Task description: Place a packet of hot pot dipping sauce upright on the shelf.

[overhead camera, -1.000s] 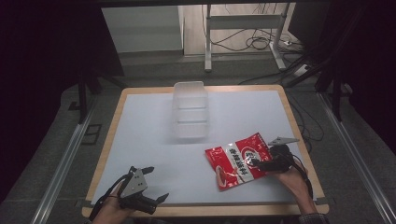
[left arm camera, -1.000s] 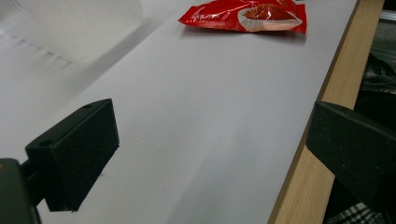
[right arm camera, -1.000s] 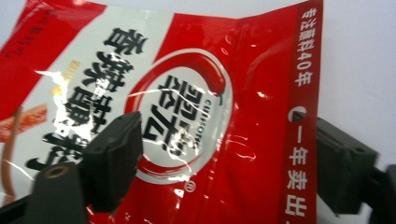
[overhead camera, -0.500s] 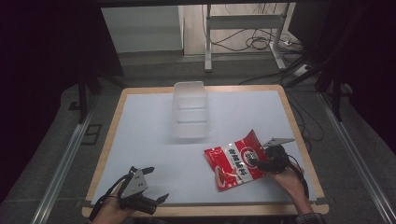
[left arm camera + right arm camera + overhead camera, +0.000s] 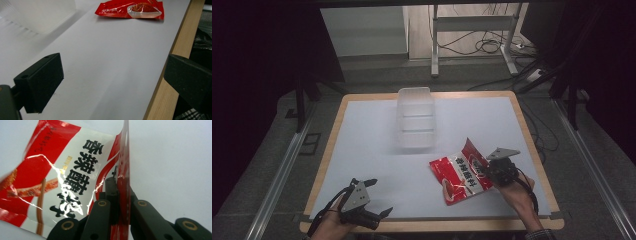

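A red and white snack bag (image 5: pixel 461 171) with black characters lies on the white table at the right front, its right edge raised. My right gripper (image 5: pixel 492 169) is shut on that edge; in the right gripper view the bag (image 5: pixel 75 175) stands pinched between the black jaws (image 5: pixel 122 195). My left gripper (image 5: pixel 373 197) rests open near the table's front left edge, with nothing between its jaws. The left gripper view shows the bag (image 5: pixel 130 9) far ahead, past the two spread jaws (image 5: pixel 110 82). A clear plastic container (image 5: pixel 416 117) stands at the table's back middle.
The white table surface (image 5: pixel 372 145) has a wooden rim (image 5: pixel 532 145). Beyond it are a metal frame (image 5: pixel 472 30) and cables on the floor. Metal rails (image 5: pixel 277 175) run along both sides of the table.
The right gripper has lifted the bag's right edge higher and shifted slightly left and away; the bag now tilts up more. The left gripper has not moved.
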